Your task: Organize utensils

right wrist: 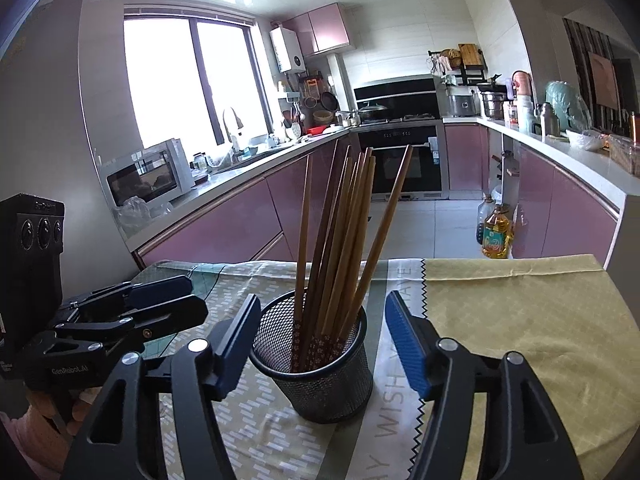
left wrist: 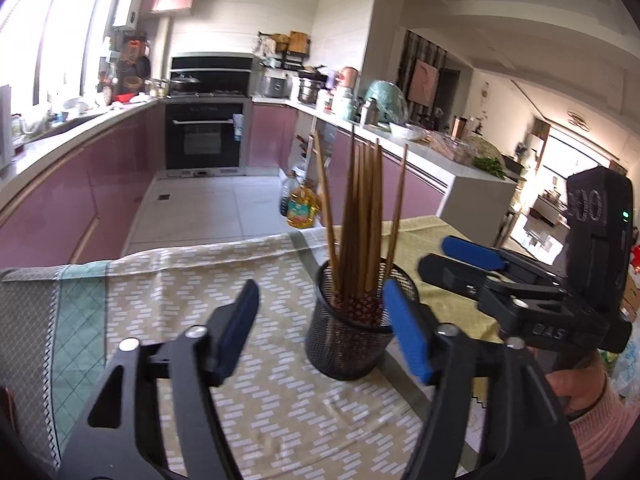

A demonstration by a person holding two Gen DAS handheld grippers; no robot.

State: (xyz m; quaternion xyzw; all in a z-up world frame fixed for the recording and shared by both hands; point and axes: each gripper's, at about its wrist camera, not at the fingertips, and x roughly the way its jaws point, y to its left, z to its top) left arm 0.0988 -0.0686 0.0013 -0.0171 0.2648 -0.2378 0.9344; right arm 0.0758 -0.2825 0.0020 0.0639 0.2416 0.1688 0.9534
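A black mesh cup (left wrist: 352,336) stands upright on the cloth-covered table and holds several brown chopsticks (left wrist: 362,216), handles up. It also shows in the right wrist view (right wrist: 320,364) with the chopsticks (right wrist: 340,232) fanned out. My left gripper (left wrist: 320,328) is open and empty, with the cup just ahead between its blue pads (left wrist: 408,336). My right gripper (right wrist: 320,344) is open and empty, its pads on either side of the cup without touching it. The right gripper also shows in the left wrist view (left wrist: 456,264), right of the cup. The left gripper shows in the right wrist view (right wrist: 176,296), left of the cup.
The table carries patterned cloths (left wrist: 168,304) and a yellow cloth (right wrist: 520,320). Beyond its far edge is kitchen floor with oil bottles (left wrist: 300,204). Pink cabinets, an oven (left wrist: 206,136) and cluttered counters line the walls. A microwave (right wrist: 148,172) sits at left.
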